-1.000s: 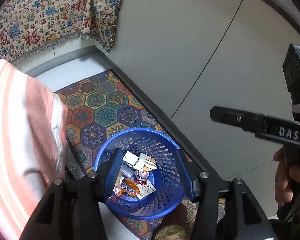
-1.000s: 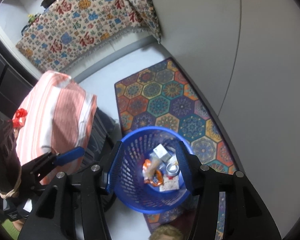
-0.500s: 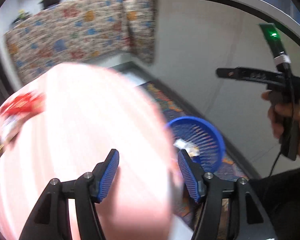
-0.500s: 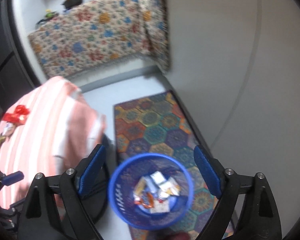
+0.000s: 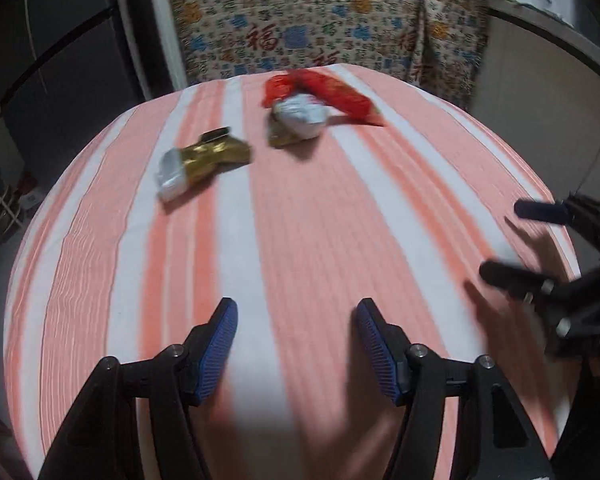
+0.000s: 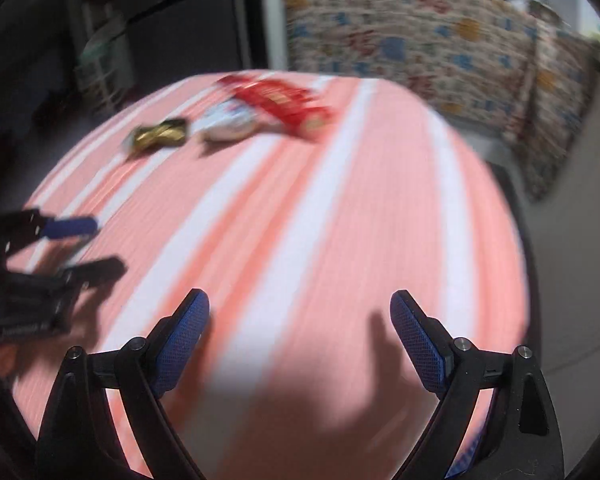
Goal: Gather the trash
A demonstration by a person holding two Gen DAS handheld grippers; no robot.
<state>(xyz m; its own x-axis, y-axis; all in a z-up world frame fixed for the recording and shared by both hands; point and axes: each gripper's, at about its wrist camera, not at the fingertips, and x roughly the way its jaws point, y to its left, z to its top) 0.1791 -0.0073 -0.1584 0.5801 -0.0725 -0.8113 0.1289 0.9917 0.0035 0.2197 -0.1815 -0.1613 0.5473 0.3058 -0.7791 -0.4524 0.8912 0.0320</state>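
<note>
- The left gripper (image 5: pixel 296 344) is opening, nothing between its jaws; the right gripper (image 6: pixel 300 344) is held wide, empty.
- The gold wrapper (image 5: pixel 204 162), upper left of the frame, should be reached first.
- The jaws should be lowered around it, then closed gently.

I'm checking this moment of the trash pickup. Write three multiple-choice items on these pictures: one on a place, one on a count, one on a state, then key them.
1. Where does the gold wrapper lie?
A. on the striped tablecloth
B. in a blue basket
C. between gripper fingers

2. How many trash pieces show on the cloth?
A. one
B. three
C. six

3. What is between the right gripper fingers?
A. a can
B. the red wrapper
C. nothing

Key:
1 A, it rests on the pink and white stripes.
2 B, gold wrapper, silver wrapper, red wrapper.
3 C, its jaws stand wide over bare cloth.
</note>
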